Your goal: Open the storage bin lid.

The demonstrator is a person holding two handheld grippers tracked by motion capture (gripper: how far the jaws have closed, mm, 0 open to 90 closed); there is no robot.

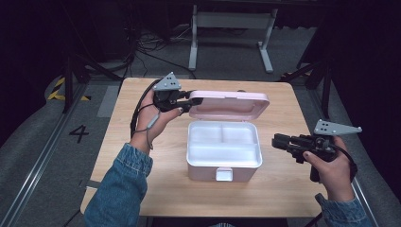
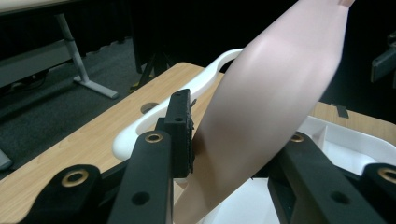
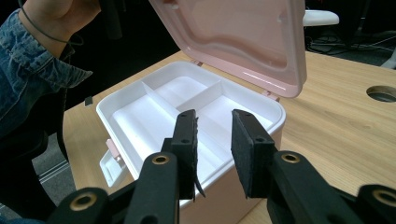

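In the left gripper view, the pink lid (image 2: 275, 93) runs off the top edge and hides the right jaw's pad. In the right gripper view, the lid's top and the sleeve (image 3: 32, 88) at left are cropped.

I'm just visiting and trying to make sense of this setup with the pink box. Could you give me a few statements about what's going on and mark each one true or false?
1. The pink plastic box on the wooden table has its lid raised. True.
2. The white inner tray holds tools. False: its compartments are empty.
3. The left gripper is clamped on the lid's edge. True: the left gripper view has the lid between its jaws.
4. The right gripper grips the box's front latch. False: it is beside the box, jaws open, touching nothing.
5. The tray is divided into compartments. True.
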